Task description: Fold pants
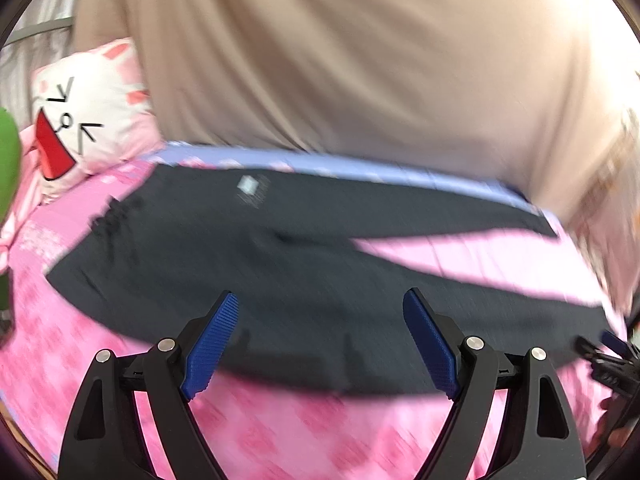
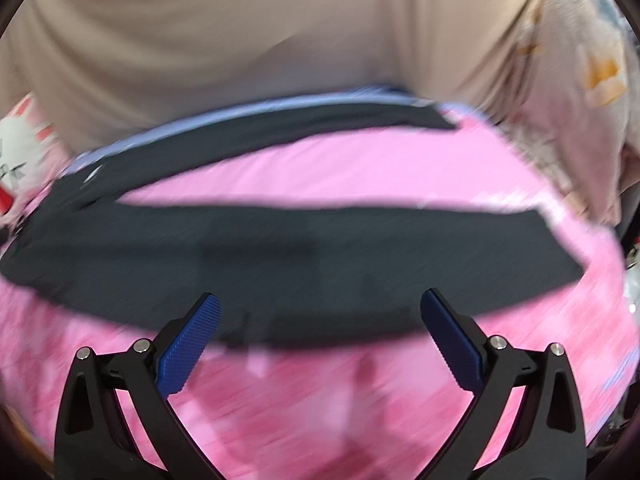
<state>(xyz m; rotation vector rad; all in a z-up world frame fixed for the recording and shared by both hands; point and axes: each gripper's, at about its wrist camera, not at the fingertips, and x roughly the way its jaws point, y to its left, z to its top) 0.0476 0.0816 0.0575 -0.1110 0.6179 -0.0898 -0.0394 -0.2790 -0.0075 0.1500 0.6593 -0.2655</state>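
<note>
Dark navy pants (image 1: 256,256) lie spread flat on a pink patterned bedsheet (image 1: 280,432), waist to the left and two legs running right with a pink gap between them. My left gripper (image 1: 320,304) is open and empty, hovering over the near leg's edge. In the right wrist view the pants (image 2: 280,256) lie the same way, and my right gripper (image 2: 320,304) is open and empty above the near leg. The right gripper's tip (image 1: 608,356) shows at the right edge of the left wrist view. Both views are motion-blurred.
A person in a beige shirt (image 1: 340,60) stands at the far side of the bed. A white and pink cartoon pillow (image 1: 84,112) lies at the far left. A green object (image 1: 8,160) is at the left edge.
</note>
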